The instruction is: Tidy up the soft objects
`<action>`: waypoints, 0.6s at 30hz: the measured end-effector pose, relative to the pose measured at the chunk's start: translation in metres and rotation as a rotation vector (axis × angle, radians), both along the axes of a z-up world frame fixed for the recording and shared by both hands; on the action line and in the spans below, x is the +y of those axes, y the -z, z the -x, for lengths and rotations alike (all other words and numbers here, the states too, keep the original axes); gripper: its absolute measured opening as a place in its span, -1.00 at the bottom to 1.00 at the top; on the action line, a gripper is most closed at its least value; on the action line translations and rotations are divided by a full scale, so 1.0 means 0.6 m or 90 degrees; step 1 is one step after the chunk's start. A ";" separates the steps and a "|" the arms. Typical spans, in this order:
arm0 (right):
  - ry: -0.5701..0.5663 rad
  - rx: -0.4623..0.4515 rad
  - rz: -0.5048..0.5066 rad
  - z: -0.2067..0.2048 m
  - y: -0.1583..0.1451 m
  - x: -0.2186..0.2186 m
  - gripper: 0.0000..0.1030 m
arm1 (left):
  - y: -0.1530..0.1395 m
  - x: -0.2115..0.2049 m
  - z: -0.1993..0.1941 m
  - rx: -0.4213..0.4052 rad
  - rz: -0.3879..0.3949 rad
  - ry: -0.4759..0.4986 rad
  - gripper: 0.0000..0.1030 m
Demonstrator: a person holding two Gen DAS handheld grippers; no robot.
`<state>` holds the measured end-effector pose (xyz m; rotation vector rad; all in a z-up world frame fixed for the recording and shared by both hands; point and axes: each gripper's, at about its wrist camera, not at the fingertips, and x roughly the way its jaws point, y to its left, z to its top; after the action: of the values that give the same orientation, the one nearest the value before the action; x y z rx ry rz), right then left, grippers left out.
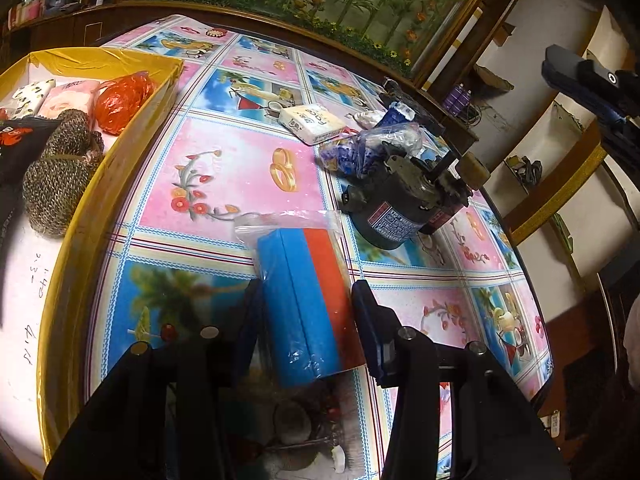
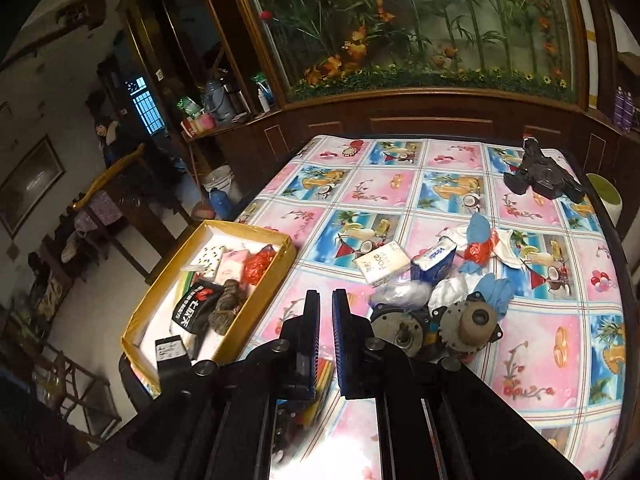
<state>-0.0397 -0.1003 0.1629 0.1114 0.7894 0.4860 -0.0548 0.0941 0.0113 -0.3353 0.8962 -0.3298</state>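
A blue and orange sponge pack [image 1: 304, 280] in a clear bag lies on the patterned tablecloth, and my left gripper [image 1: 308, 292] is shut on it, one finger on each long side. To its left the yellow-rimmed box [image 1: 132, 120] holds a knitted bundle [image 1: 60, 176], a red plastic bag [image 1: 122, 100] and tissue packs. My right gripper [image 2: 326, 312] is shut with nothing between its fingers; it hovers above the table between the box [image 2: 256, 312] and the pile of loose soft things. That pile includes a white tissue pack [image 2: 382, 266], a blue tissue pack [image 2: 434, 262] and blue gloves [image 2: 496, 290].
Two heavy motors [image 2: 452, 324] stand just right of my right gripper; one motor [image 1: 396, 204] is right behind the sponge pack. A black device [image 2: 540, 176] lies at the far right corner. A dark wooden cabinet with a planted glass tank [image 2: 420, 24] borders the table's far edge.
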 end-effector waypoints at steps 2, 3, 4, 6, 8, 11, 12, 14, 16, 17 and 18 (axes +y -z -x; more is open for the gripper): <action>0.015 -0.004 -0.008 0.008 -0.008 -0.020 -0.87 | 0.000 0.000 0.000 0.000 0.002 0.000 -0.18; 0.020 -0.002 -0.014 0.010 -0.009 -0.029 -0.87 | 0.000 0.000 0.000 0.000 0.003 0.000 -0.18; 0.024 -0.001 -0.013 0.010 -0.009 -0.032 -0.87 | 0.000 0.000 0.000 0.000 0.004 0.001 -0.18; 0.033 -0.001 -0.011 0.016 -0.008 -0.042 -0.87 | 0.001 0.000 -0.001 0.000 0.004 0.004 -0.18; 0.023 0.017 -0.009 0.011 0.001 -0.042 -0.86 | 0.001 0.000 0.000 0.001 0.005 0.005 -0.18; 0.048 0.053 0.002 -0.023 0.023 -0.038 -0.49 | 0.000 -0.001 0.000 0.001 0.006 0.006 -0.18; 0.059 0.066 -0.001 -0.040 0.028 -0.038 -0.10 | 0.000 -0.001 0.000 0.001 0.006 0.006 -0.18; 0.078 0.096 -0.002 -0.077 0.039 -0.036 0.17 | 0.001 -0.001 -0.001 0.002 0.007 0.006 -0.18; 0.104 0.118 -0.001 -0.118 0.045 -0.034 0.17 | 0.001 -0.001 -0.001 0.002 0.007 0.006 -0.18; 0.104 0.129 -0.005 -0.134 0.047 -0.031 0.17 | 0.001 -0.001 -0.001 0.002 0.007 0.006 -0.18; 0.102 0.138 -0.001 -0.151 0.047 -0.024 0.17 | 0.001 -0.003 -0.001 0.003 0.006 0.006 -0.18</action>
<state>0.0510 -0.1148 0.1346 0.2301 0.9829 0.3265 -0.0544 0.0922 0.0110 -0.3396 0.9010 -0.3425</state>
